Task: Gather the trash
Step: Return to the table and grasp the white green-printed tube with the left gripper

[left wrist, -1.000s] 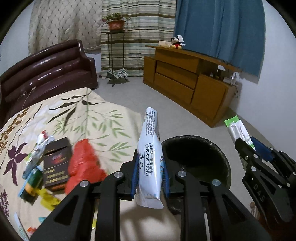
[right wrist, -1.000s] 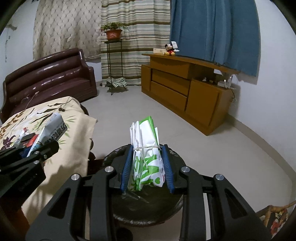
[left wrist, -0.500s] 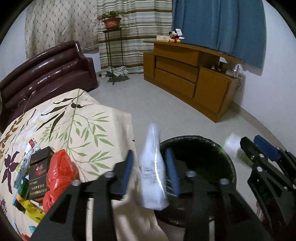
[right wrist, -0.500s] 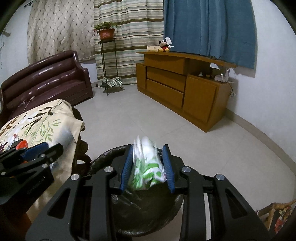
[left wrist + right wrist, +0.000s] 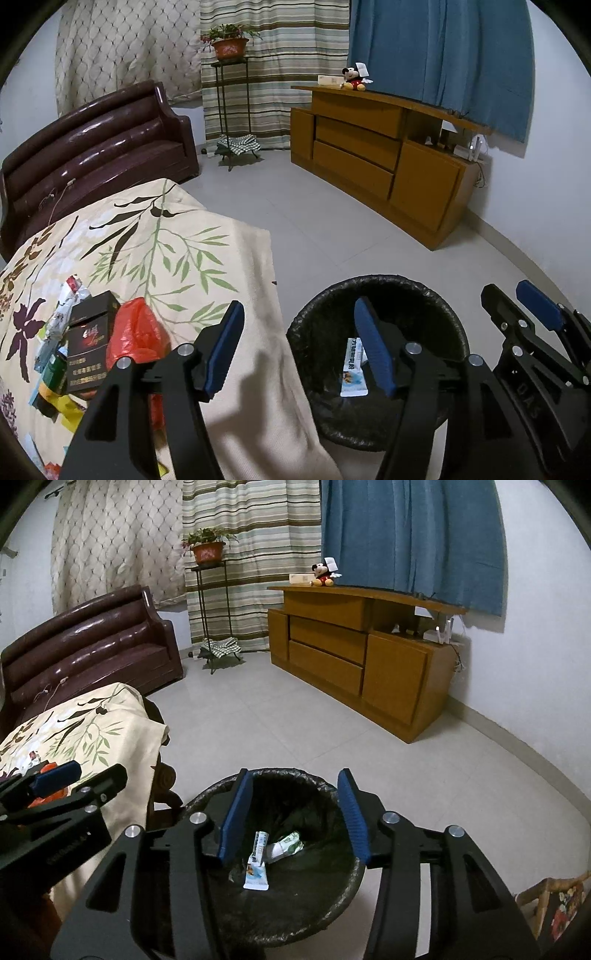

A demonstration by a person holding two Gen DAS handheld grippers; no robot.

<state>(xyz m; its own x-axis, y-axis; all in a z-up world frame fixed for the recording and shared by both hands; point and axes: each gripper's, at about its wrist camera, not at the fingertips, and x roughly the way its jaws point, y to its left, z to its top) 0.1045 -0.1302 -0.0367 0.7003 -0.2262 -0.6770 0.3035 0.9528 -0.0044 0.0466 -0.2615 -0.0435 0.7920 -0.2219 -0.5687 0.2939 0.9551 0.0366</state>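
Note:
A black lined trash bin [image 5: 436,295] [image 5: 332,890] stands on the floor beside the table. A white tube wrapper [image 5: 354,369] [image 5: 257,864] and a green-white packet [image 5: 287,847] lie inside it. My left gripper [image 5: 299,347] is open and empty over the bin's left rim and the table edge. My right gripper [image 5: 293,812] is open and empty above the bin; it also shows in the left wrist view [image 5: 517,306]. On the floral tablecloth [image 5: 166,251] lie a red plastic bag [image 5: 133,336], a dark cigarette box [image 5: 88,347] and several wrappers [image 5: 59,325].
A brown sofa [image 5: 96,136] stands behind the table. A wooden cabinet [image 5: 373,155] runs along the right wall. A plant stand [image 5: 232,110] is by the striped curtain. Grey tiled floor [image 5: 295,716] lies between them. A wicker item [image 5: 554,904] sits at lower right.
Both grippers opened. The white tube wrapper fell from the left gripper and the green-white packet from the right gripper into the bin.

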